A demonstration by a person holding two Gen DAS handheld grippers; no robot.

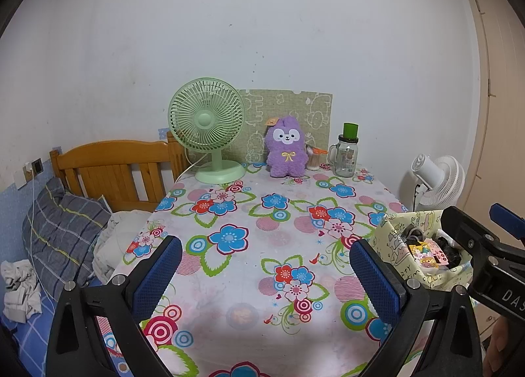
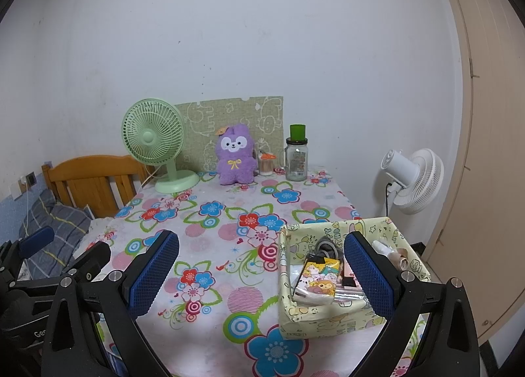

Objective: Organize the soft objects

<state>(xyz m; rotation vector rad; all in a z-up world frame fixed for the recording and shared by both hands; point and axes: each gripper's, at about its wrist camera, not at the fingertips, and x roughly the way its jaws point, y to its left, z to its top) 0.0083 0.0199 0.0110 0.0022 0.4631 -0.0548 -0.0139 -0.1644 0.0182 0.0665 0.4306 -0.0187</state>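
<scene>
Bed (image 1: 98,173): far left at 9 o'clock, wood headboard, plaid pillow (image 1: 62,229) beside the table edge.
My L gripper (image 1: 265,268): low at 6 o'clock over the floral cloth (image 1: 262,213), jaws wide apart, nothing between the blue pads.
Green fan (image 1: 206,134): 11 o'clock at the table's back edge, upright, facing me.
Plush (image 1: 287,152): purple, task item, 12 o'clock, upright vs the green board (image 1: 295,104), just right of the fan, well apart from both tools.
Jar (image 1: 346,155): glass, green cap, 1 o'clock, right of plush w/ a small cup between.
My R gripper (image 2: 261,273): jaws spread, empty; right pad sits in front of the box.
Box (image 2: 328,318): 4 o'clock, open top, cartoon print, holds cards, cables, misc.
White fan (image 2: 413,180): 3 o'clock, off the table by the door.
</scene>
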